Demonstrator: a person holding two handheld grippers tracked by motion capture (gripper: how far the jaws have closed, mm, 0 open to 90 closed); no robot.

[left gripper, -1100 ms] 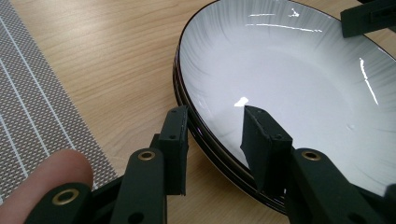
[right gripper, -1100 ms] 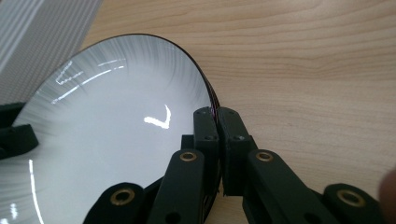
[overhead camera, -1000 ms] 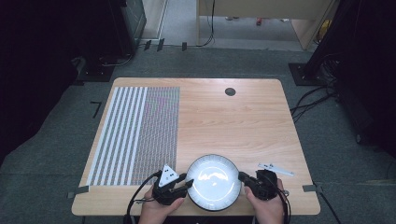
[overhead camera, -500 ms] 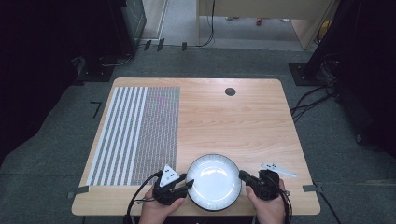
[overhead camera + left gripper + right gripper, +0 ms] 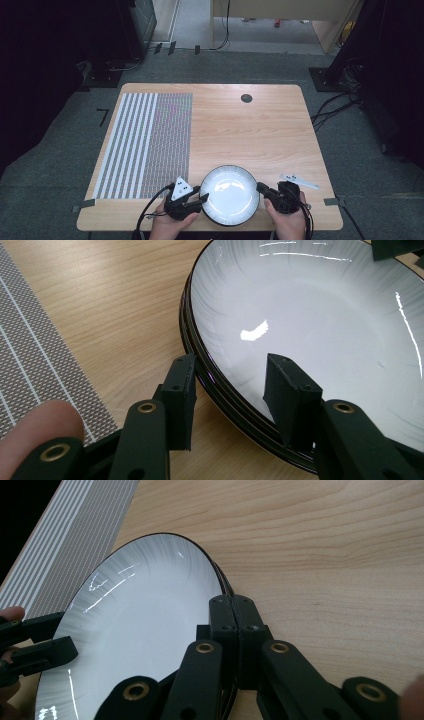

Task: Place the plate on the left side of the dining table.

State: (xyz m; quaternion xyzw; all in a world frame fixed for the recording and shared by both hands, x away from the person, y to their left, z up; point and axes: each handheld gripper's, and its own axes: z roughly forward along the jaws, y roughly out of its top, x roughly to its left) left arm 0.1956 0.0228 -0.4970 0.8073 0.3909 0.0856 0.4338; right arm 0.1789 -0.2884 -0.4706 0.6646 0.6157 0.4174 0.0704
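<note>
- The plate [image 5: 229,194] lies at the near edge of the worktop [image 5: 260,130], beside the striped mat [image 5: 147,142].
- The right gripper [image 5: 233,605] is clamped on the plate's rim.
- The left gripper [image 5: 230,390] straddles the opposite rim; its jaws have just been opening, pads off it.

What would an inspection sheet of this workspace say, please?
Surface: wooden table, striped mat on its left part.
Job's things: white plate with dark rim, near the front edge.
Clutter: small white strip right of the plate.
Grippers: left gripper fingers have just been opening, rim between them unpressed; right gripper shut on the rim.
Cables: black cable trails from left gripper; floor cables at right.
Surroundings: grey floor, dark equipment.
</note>
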